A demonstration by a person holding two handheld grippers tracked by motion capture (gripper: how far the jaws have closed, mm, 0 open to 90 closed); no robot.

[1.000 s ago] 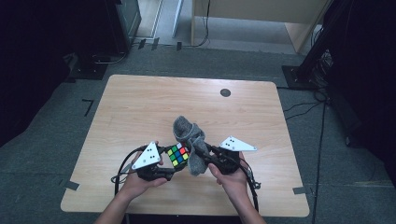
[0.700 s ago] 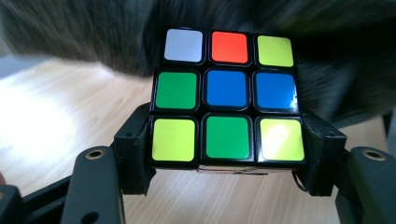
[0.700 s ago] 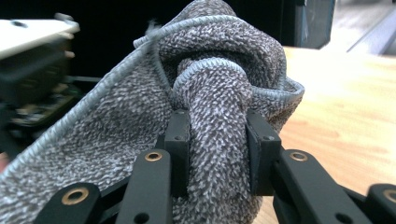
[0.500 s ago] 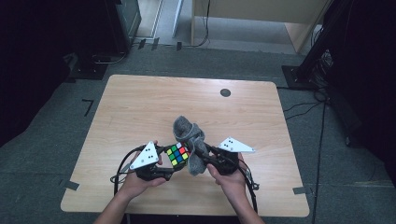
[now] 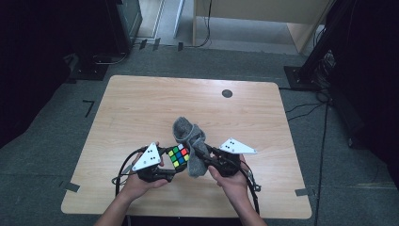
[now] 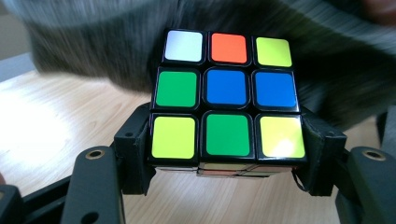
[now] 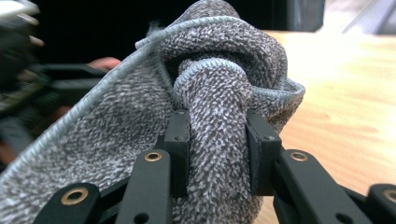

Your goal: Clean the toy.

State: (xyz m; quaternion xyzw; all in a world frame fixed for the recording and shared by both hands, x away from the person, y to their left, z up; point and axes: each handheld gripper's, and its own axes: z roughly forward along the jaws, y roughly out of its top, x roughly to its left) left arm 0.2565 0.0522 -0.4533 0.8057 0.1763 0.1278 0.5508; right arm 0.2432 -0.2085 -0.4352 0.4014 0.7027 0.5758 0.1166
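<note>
Table [image 5: 141, 108] partly behind grey cloth [image 7: 215, 93]

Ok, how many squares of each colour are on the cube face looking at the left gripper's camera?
On the puzzle cube held in the left gripper, the facing side shows:
Yellow: 3
Green: 2
Blue: 2
White: 1
Orange: 1
Total: 9 squares
</note>
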